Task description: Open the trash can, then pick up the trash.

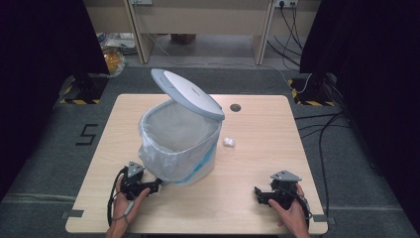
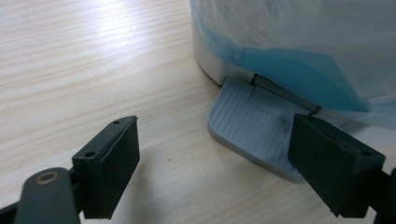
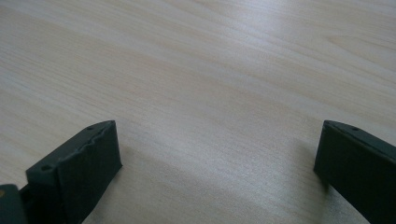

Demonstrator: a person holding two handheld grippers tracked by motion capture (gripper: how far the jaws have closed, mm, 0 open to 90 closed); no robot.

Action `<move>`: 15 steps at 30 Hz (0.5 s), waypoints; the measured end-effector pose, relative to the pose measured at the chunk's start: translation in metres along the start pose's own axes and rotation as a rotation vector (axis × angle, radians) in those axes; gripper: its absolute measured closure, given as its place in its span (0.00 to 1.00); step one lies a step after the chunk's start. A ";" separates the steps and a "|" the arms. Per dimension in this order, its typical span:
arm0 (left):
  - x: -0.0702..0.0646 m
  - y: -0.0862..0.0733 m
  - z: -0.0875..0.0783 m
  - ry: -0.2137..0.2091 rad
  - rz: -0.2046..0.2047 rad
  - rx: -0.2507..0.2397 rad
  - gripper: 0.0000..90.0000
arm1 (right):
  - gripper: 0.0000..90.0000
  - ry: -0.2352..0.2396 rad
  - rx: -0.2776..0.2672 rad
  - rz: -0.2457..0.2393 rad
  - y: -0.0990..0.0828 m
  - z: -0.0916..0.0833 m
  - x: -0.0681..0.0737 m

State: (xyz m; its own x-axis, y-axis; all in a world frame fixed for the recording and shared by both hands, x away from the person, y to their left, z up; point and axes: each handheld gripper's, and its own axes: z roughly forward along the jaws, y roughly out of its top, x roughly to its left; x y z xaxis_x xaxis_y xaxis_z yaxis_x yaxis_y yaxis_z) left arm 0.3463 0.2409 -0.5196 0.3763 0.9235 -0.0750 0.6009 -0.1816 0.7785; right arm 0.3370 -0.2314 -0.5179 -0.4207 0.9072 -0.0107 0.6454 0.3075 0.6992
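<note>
a small grey pedal bin (image 1: 181,144) stands near the middle of the wooden bench (image 1: 257,163), a little toward the left edge, its lid (image 1: 188,93) tipped up and open toward the far edge. a translucent white liner bag (image 1: 163,148) with a blue band is folded down over the rim and hangs around the bin's outside wall. a small crumpled white scrap, possibly tissue (image 1: 229,142), lies on the bench just to the right of the bin, apart from it.

the left gripper (image 1: 148,187), held in the person's left hand (image 1: 128,201) near the front edge, points at the foot of the bin. in the left gripper view its jaws are spread wide, grasping nothing; the ribbed grey pedal (image 2: 252,126) juts out from under the blue-edged bag (image 2: 299,70), and the right-hand jaw overlaps the pedal's corner in the picture, though whether it presses on it is hard to tell.

the right gripper (image 1: 260,194) sits toward the front right corner, in the person's right hand (image 1: 292,215), well apart from the bin. in the right gripper view its jaws are also released and wide, with bare pale wood grain (image 3: 210,93) between them. a round cable hole (image 1: 235,107) marks the bench near the far edge.
</note>
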 end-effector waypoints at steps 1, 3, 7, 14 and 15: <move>0.000 0.000 0.000 0.000 0.000 0.000 0.18 | 0.00 0.000 0.000 0.001 0.000 0.000 0.000; 0.000 0.002 0.003 -0.010 -0.004 0.008 0.17 | 0.00 0.000 0.000 0.001 0.000 0.000 0.000; -0.001 0.004 0.005 -0.016 0.006 0.008 0.17 | 0.00 0.002 0.000 0.003 0.000 0.000 0.000; -0.002 0.007 0.010 -0.030 0.007 0.007 0.16 | 0.17 0.014 -0.028 -0.006 0.001 0.000 -0.001; -0.002 0.008 0.010 -0.030 0.007 0.006 0.16 | 0.27 0.026 -0.044 -0.005 0.002 -0.001 -0.001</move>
State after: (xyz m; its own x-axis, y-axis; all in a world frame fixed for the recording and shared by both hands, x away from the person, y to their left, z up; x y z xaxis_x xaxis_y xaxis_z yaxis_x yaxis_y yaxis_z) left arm 0.3577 0.2340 -0.5197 0.4014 0.9117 -0.0877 0.6019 -0.1904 0.7755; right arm 0.3381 -0.2318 -0.5160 -0.4405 0.8977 0.0040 0.6150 0.2985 0.7298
